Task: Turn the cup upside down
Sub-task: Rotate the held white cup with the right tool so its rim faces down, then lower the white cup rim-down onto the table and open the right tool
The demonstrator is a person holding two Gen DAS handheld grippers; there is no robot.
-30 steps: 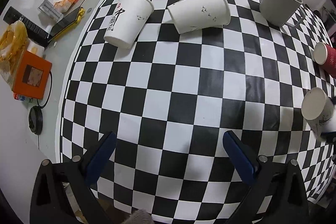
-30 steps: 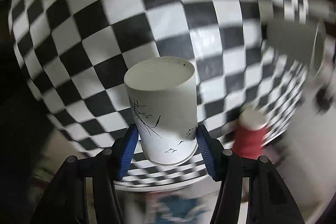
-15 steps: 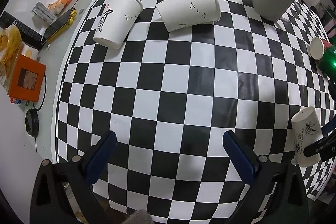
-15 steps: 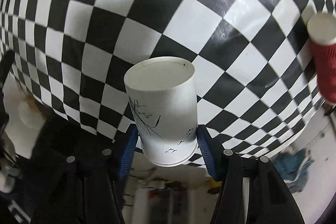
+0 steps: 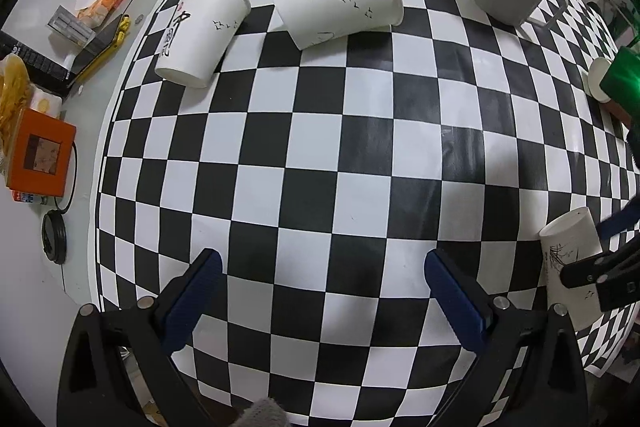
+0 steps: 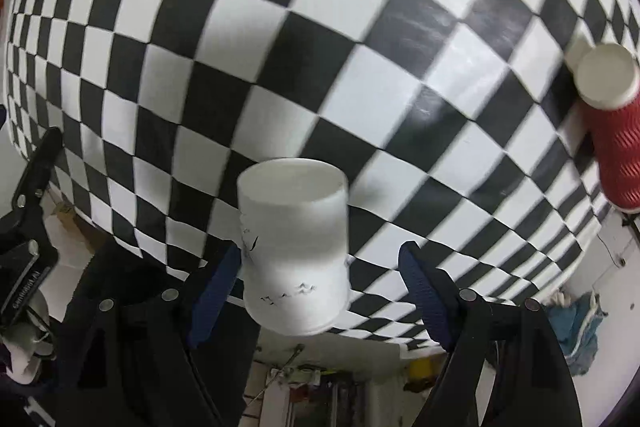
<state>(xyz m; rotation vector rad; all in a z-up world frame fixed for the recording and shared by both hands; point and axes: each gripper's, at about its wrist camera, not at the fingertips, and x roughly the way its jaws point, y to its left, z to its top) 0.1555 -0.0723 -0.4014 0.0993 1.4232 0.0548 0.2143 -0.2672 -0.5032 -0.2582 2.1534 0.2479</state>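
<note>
The white paper cup (image 6: 294, 247) with its fine black bird-and-branch drawing sat between the blue fingers of the right hand-held gripper (image 6: 316, 291), its closed base turned away from the camera and its long axis running out along the fingers toward the checkered surface (image 6: 280, 27). The jaws stood apart: the left finger lay against or just beside the cup's wall, while a clear gap showed between the cup and the right finger, so the grip looked released rather than clenched. The cup was blurred in this view, and whether its rim had already met the surface could not be told. In the left wrist view the same white paper cup (image 5: 570, 267) appeared at the near right edge of the checkered surface (image 5: 320, 167), base uppermost and tilted a little, with the black frame of the right hand-held gripper (image 5: 600, 267) across it. The left hand-held gripper (image 5: 320, 287) hung wide open and empty over the near middle of the surface, well apart from that cup, so the right one was plainly the nearer. Judging from this, the coming move turned on the cup's axis coming square to the surface, so that it would stand on its rim as the fingers drew back.
</note>
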